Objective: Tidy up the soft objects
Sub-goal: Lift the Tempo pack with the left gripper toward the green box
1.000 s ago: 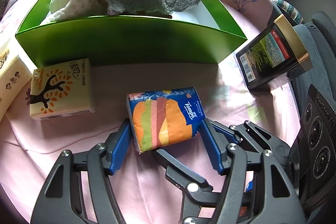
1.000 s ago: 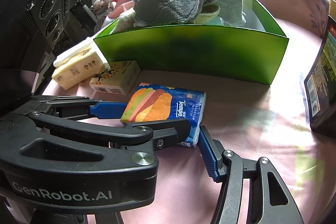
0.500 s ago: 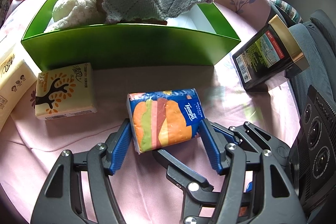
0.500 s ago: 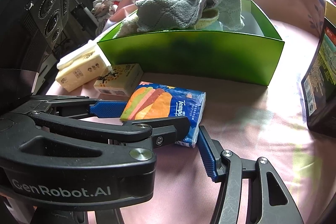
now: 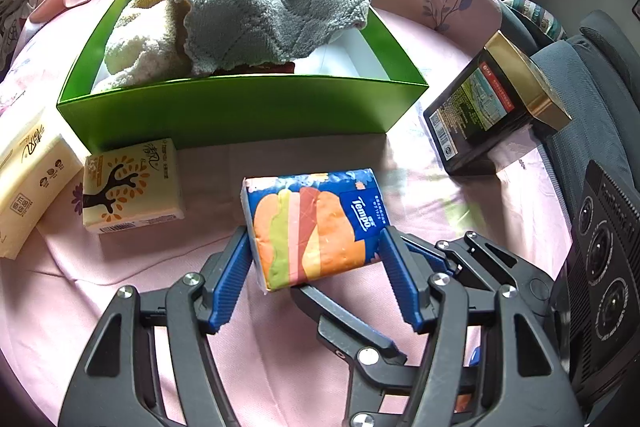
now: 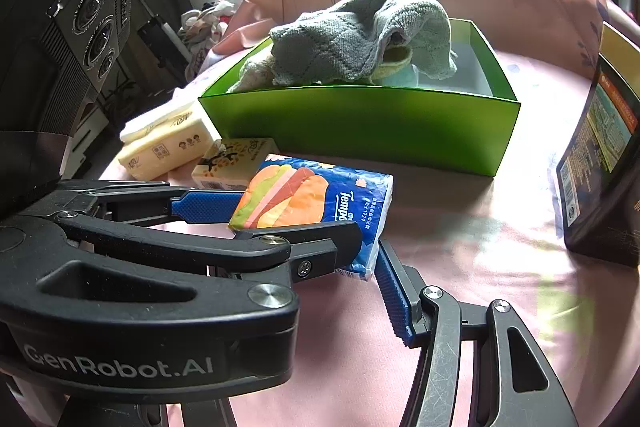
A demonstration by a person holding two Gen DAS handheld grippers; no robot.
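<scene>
Glossy plastic-wrapped tissue pack (image 5: 316, 227); glossy green card box (image 5: 240, 111); fuzzy grey towel (image 5: 272, 15) (knit-like weave); smooth pink cloth sheet (image 5: 80, 287); ribbed blue gripper pads (image 5: 230, 279).

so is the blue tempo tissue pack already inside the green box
No, the blue tissue pack is outside the green box, in front of its near wall, between the left gripper fingers.

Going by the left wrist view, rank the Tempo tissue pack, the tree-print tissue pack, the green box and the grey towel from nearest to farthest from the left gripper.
1. Tempo tissue pack, between the left gripper fingers.
2. Tree-print tissue pack, off to the left.
3. Green box, behind both packs.
4. Grey towel, heaped inside the box.
</scene>
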